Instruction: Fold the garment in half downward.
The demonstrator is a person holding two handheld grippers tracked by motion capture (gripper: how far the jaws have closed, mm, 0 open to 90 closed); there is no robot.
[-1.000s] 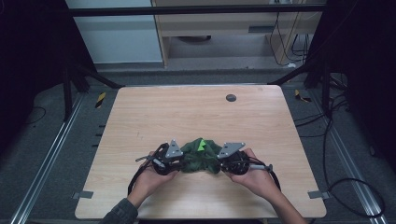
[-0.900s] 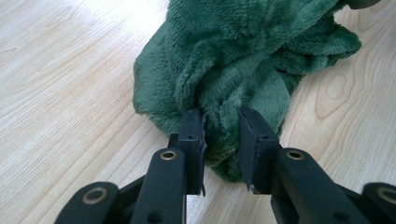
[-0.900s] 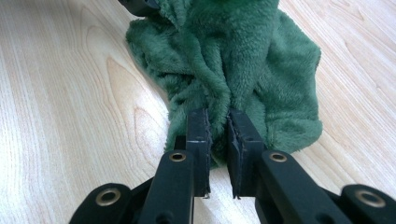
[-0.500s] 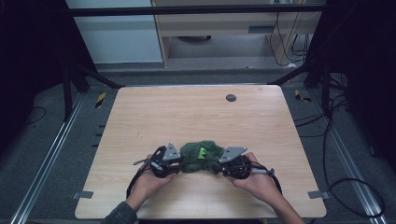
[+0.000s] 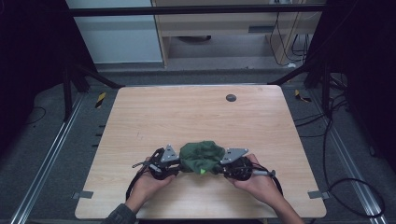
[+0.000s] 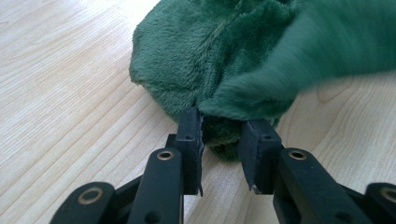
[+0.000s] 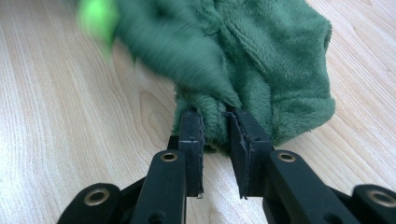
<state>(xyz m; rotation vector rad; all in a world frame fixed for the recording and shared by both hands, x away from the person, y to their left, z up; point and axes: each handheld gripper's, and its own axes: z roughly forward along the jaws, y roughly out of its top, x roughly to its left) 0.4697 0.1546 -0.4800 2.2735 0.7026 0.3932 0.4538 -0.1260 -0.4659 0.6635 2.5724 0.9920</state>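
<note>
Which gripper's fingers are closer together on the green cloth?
The right gripper: its fingers pinch the green cloth tightly, while the left gripper shows a wider gap.

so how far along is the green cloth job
Done: both grippers have a bite on the green fleece cloth. The left gripper pinches one end, the right gripper the other.

In hand: the cloth hangs bunched between them near the front edge of the table, blurred in part, so probably moving.

Left: nothing is flat or folded yet; spreading it out or placing it looks still to come.
</note>
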